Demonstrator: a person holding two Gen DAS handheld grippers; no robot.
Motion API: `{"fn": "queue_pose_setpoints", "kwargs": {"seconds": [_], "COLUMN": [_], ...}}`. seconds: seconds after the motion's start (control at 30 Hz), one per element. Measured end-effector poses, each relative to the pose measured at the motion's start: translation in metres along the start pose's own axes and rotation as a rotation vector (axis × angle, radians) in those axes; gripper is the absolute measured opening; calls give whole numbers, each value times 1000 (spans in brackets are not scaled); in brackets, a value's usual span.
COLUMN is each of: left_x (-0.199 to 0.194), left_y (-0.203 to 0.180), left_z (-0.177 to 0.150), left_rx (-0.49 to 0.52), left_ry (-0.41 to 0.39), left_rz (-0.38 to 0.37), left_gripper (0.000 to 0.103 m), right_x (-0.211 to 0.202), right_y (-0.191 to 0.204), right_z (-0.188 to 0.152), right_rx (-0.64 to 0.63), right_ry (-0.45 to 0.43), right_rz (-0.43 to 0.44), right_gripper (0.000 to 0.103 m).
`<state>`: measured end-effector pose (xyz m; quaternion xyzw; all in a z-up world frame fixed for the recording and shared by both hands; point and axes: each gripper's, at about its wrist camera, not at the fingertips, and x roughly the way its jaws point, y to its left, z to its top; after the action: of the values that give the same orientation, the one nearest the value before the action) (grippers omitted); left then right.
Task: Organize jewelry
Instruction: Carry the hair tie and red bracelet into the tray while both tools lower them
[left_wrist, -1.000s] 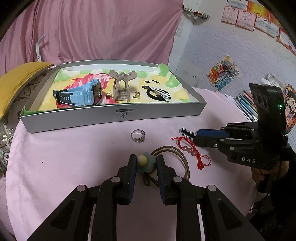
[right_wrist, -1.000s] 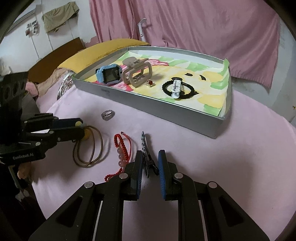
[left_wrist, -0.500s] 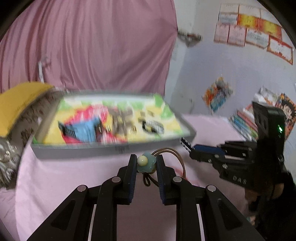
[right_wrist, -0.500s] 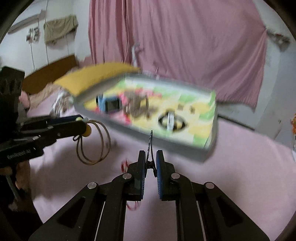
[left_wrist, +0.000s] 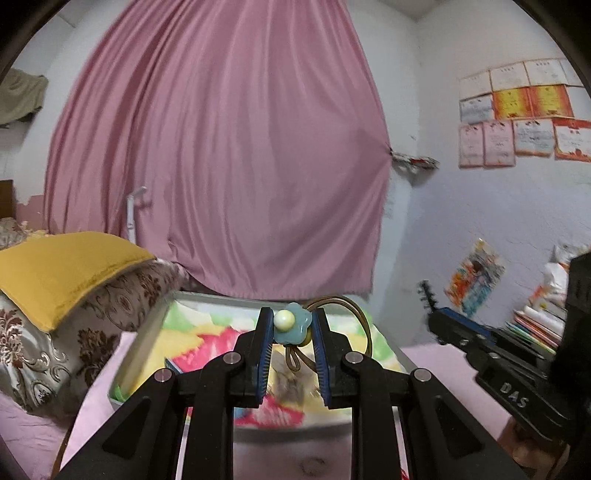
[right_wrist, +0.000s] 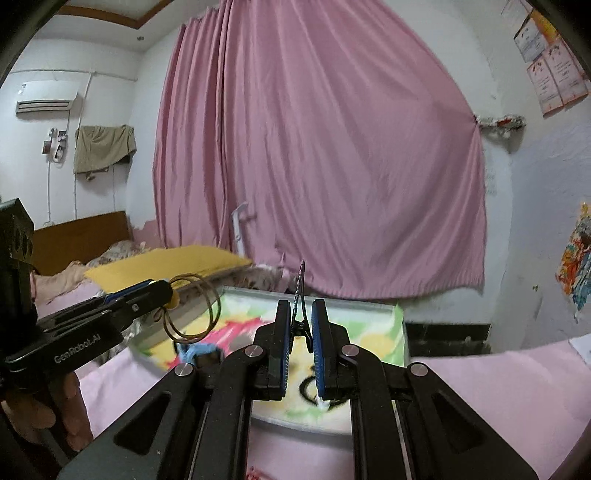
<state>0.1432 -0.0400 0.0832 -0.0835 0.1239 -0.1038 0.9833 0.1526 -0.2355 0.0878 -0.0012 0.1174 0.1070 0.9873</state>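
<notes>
You're mid-carry with both hands loaded. Your left gripper (left_wrist: 291, 325) is pinched on the hair tie (left_wrist: 293, 326) by its blue flower charm, and the brown elastic loops dangle free off to the side. Your right gripper (right_wrist: 300, 325) is clamped on the hair clip (right_wrist: 298, 295), a thin dark one that sticks straight up past the fingertips.

Both pieces are up in the air, just short of the tray (right_wrist: 397, 314) with the colourful cartoon lining. The near rim sits right below the fingers in both views. Looks like the transfer step to me: lifted, not dropped off yet.

Next you'll probably want to push forward over the rim, dip down and find a bare patch of lining. The tray contents are too blurred to name for sure, so pick your spot carefully. I'd watch those loose loops, since they could snag on the tray wall or the other gripper. A ring (left_wrist: 312, 466) and something red are also waiting on the pink tablecloth (right_wrist: 498, 387).
</notes>
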Motion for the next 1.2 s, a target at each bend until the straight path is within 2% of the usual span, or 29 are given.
{"fn": "queue_pose_setpoints", "kwargs": {"seconds": [0.2,0.43,0.8,0.97,1.2], "left_x": [22,50,74,85,91], "left_y": [9,9,6,8,12], "left_z": [2,-8,-18,-23,-27], "left_rx": [-9,7,41,50,45], "left_ry": [-8,67,217,313,368], "left_rz": [38,57,57,61,66], "left_gripper": [19,19,19,19,19], "right_x": [21,38,79,95,117], "right_y": [6,9,-17,-32,-31], "right_z": [4,0,-26,-40,-58], "right_rx": [-31,-23,69,142,173], "right_ry": [-15,43,294,402,508], "right_rz": [-33,-34,-18,28,79], "right_gripper": [10,10,10,10,10]}}
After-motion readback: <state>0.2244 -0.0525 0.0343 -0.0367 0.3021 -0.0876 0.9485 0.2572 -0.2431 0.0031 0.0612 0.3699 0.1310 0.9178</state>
